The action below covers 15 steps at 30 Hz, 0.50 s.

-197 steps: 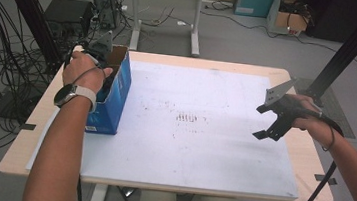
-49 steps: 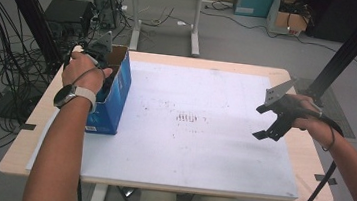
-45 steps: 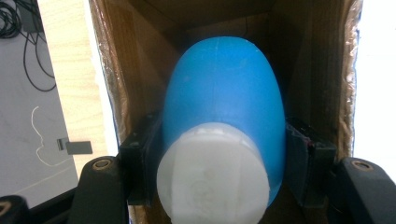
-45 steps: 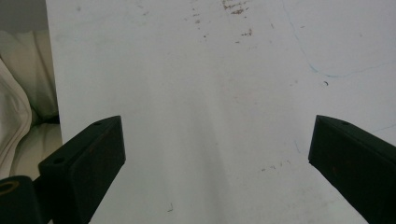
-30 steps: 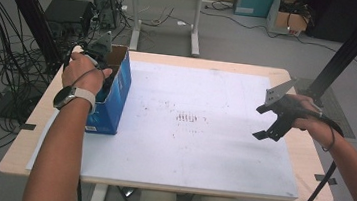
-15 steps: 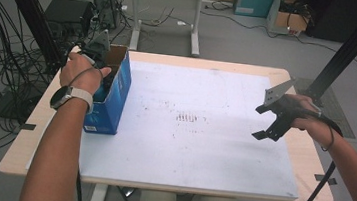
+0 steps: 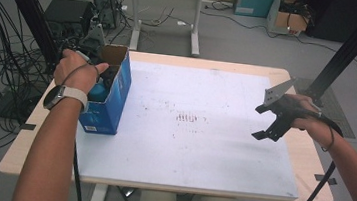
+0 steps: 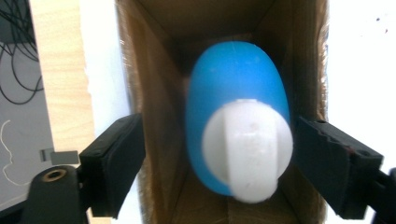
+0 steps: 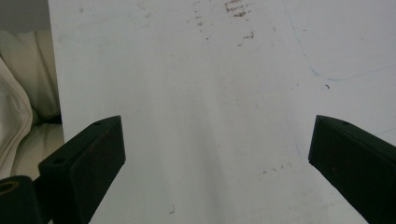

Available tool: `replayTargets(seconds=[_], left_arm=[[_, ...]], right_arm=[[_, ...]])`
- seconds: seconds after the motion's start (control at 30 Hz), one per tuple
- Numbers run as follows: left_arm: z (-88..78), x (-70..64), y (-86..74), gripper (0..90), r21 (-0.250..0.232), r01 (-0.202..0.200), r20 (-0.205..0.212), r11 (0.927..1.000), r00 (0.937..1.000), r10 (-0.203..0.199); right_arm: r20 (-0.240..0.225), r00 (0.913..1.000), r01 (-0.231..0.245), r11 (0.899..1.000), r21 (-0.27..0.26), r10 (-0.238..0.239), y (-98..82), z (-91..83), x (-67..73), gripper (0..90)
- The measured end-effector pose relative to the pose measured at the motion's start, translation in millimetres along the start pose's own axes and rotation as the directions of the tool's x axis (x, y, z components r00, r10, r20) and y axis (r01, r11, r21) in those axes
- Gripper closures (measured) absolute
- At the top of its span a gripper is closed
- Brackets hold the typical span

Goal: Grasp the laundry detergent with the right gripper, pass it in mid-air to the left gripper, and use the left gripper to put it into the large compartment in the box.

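high view: i have my left gripper [image 7: 102, 75] over the open top of a blue cardboard box [image 7: 108, 103] that stands at the left edge of the white board [image 7: 203, 133] on the table [image 7: 311, 159]. my right gripper [image 7: 272, 121] hangs above the right side of the board, well apart from the box, with its grey plate on top. in the left gripper view i look straight down into the brown inside of the box, where a blue bottle [image 8: 233, 93] with a white cap [image 8: 247, 147] sits between the cardboard walls, cap towards the camera. the jaws of my left gripper [image 8: 217, 163] have just been opening; they now stand spread on either side of the cap, and i see a gap between each pad and the bottle, so nothing is gripped. in the right gripper view the right gripper [image 9: 217, 154] has its jaws wide apart with nothing between them, over the bare board with its small brown specks [image 9: 236, 11] and a faint blue line [image 9: 322, 74].
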<state>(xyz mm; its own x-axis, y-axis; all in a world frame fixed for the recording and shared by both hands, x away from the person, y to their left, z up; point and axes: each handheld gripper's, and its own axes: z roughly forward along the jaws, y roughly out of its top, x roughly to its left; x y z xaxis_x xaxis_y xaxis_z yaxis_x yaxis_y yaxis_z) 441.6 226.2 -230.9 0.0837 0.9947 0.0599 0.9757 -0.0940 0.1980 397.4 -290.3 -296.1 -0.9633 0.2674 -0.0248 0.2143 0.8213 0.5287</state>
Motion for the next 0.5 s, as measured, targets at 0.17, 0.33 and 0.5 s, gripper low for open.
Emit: replayTargets(seconds=[0.17,0.33,0.5], left_arm=[[-16.7,0.0,-0.2,14.8,-0.022,-0.012,0.011,0.9997,0.9999,0.013],[-35.1,-2.7,0.6,13.7,-0.054,-0.042,0.029,0.9977,0.9986,0.043],[-53.2,-9.0,1.6,13.1,-0.085,-0.090,0.028,0.9923,0.9953,0.093]], right_arm=[[0.003,0.9999,0.011,1.000,-0.012,-0.011,0.5,-0.4,-0.3,3.8],[0.006,0.9999,-0.013,1.000,0.004,0.013,0.9,-3.0,1.8,3.9],[0.011,0.9999,0.001,1.000,-0.005,-0.001,1.6,-4.8,0.7,3.9]])
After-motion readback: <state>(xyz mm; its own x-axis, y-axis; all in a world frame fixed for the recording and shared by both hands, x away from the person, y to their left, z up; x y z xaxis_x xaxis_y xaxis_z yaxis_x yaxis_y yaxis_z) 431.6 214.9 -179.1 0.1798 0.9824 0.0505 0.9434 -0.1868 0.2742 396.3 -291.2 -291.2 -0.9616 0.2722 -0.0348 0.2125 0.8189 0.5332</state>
